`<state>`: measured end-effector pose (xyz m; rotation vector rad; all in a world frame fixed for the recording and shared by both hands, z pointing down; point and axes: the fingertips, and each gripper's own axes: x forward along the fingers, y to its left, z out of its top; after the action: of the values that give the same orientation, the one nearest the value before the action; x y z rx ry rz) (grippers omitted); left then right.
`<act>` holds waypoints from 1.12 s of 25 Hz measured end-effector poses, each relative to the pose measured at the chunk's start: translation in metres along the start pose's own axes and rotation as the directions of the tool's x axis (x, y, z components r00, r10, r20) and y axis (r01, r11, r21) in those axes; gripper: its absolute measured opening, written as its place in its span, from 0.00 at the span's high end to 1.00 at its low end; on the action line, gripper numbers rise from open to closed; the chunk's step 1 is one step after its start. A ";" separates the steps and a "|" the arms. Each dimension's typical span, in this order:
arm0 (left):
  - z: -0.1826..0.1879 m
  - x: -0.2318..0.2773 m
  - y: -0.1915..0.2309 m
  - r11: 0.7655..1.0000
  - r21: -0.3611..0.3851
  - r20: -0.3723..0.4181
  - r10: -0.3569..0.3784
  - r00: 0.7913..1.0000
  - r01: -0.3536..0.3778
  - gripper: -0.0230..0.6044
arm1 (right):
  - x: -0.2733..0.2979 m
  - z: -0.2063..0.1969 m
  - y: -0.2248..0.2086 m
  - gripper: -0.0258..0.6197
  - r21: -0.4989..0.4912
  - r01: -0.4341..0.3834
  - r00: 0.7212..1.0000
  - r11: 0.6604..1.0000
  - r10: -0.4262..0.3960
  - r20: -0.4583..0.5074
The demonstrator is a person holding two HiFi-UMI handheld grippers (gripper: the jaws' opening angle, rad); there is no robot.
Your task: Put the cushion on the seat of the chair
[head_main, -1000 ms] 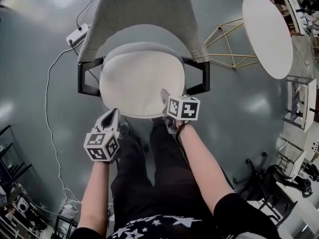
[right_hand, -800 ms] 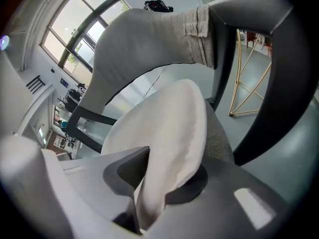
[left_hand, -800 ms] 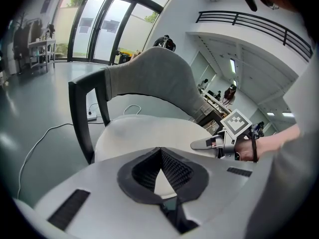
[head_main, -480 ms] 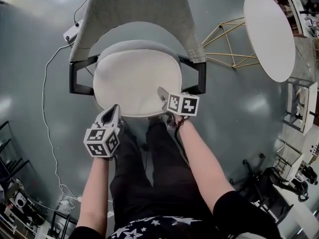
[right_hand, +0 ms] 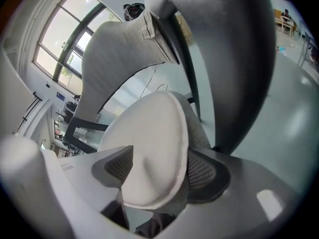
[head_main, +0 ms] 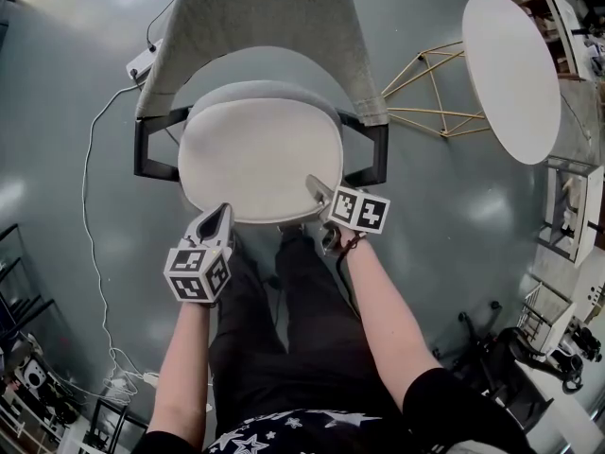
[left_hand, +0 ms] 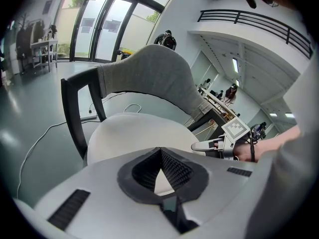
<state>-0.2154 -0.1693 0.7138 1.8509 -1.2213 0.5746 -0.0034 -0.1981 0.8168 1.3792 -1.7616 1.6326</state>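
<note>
fingers [right_hand: 202, 170] opening, one cushion [head_main: 255, 159] edge between them.
right gripper [head_main: 319, 193] spreading; left gripper [head_main: 220, 216] pinched closed, empty; one chair [head_main: 260, 26].

The floor [head_main: 66, 140] was smooth, glossy grey concrete that threw back soft patches of light, and a white power strip [head_main: 144, 61] lay on it with a thin white cable [head_main: 91, 173] trailing toward the floor's lower left corner. A round white table [head_main: 510, 64] on gold wire legs [head_main: 430, 88] stood at the upper right, with pale shelving [head_main: 567, 206] along the right edge and a black star-shaped chair base [head_main: 484, 327] below it. Tall glass doors [left_hand: 97, 31] let in daylight at the far wall, and a dark railing [left_hand: 259, 20] ran along an upper gallery.
</note>
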 end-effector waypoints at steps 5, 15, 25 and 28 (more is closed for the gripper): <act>0.005 -0.008 -0.004 1.000 -0.009 0.022 0.016 1.000 -0.016 0.95 | -0.022 -0.004 -0.006 0.51 -0.031 0.027 1.000 0.999 -0.027 0.001; 0.032 -0.068 -0.010 0.985 -0.137 0.162 0.124 0.979 -0.102 0.95 | -0.077 -0.014 0.026 0.51 -0.116 -0.032 0.996 0.993 0.022 -0.089; 0.033 -0.141 -0.005 0.951 -0.273 0.284 0.225 0.932 -0.146 0.95 | -0.095 0.004 0.153 0.71 -0.426 -0.185 0.982 0.886 0.155 -0.104; 0.033 -0.167 -0.011 0.948 -0.284 0.341 0.240 0.909 -0.144 0.95 | -0.107 0.010 0.190 0.75 -0.510 -0.216 0.976 0.833 0.202 -0.084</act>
<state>-0.2781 -0.1070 0.5682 1.6744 -1.6618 0.1558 -0.1089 -0.1928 0.6256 0.9323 -2.1871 1.1250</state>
